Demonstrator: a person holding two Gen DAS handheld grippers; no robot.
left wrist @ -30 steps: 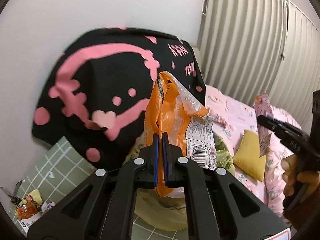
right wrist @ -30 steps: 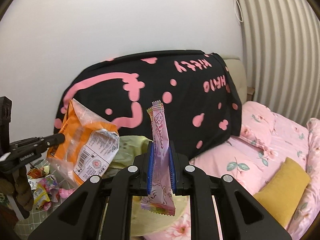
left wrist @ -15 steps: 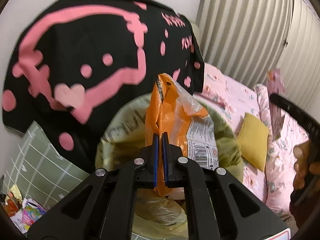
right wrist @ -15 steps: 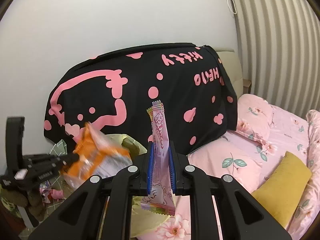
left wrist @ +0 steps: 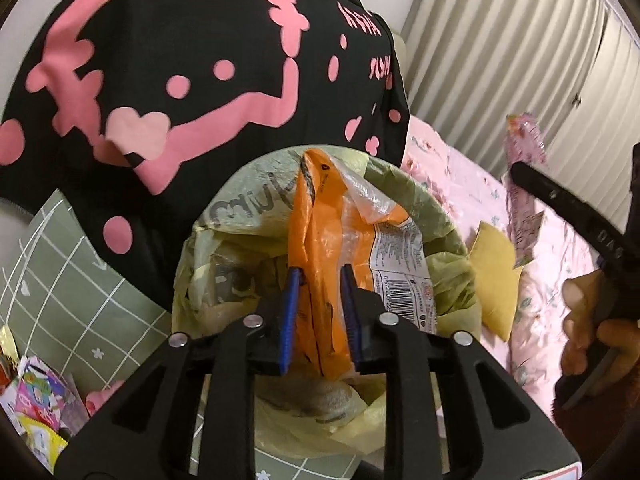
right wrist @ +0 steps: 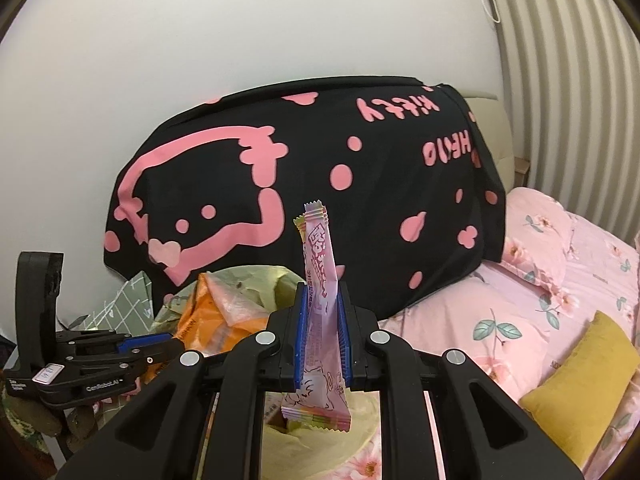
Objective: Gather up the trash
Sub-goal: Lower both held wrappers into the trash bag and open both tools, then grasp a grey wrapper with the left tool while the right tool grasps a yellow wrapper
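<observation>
While the left gripper [left wrist: 318,316] hangs over the round bin lined with a pale yellow-green plastic bag [left wrist: 444,224], its blue-padded fingers [left wrist: 289,312] stand parted, and the crinkled orange plastic snack bag [left wrist: 320,248] sits loosely between them above the bin's mouth. Whether either pad touches the bag cannot be told. To the right, the right gripper [right wrist: 322,334] has its fingers closed on a slim pink candy wrapper [right wrist: 320,280], which stands upright between the pads, its lower end hanging over the liner. A black blanket with pink cartoon print [right wrist: 320,184] drapes behind the bin, a mustard-yellow cushion [right wrist: 580,384] lies on the pink floral bed [right wrist: 520,320], and loose colourful wrappers [left wrist: 36,412] lie on a green checked cloth [left wrist: 68,280].
</observation>
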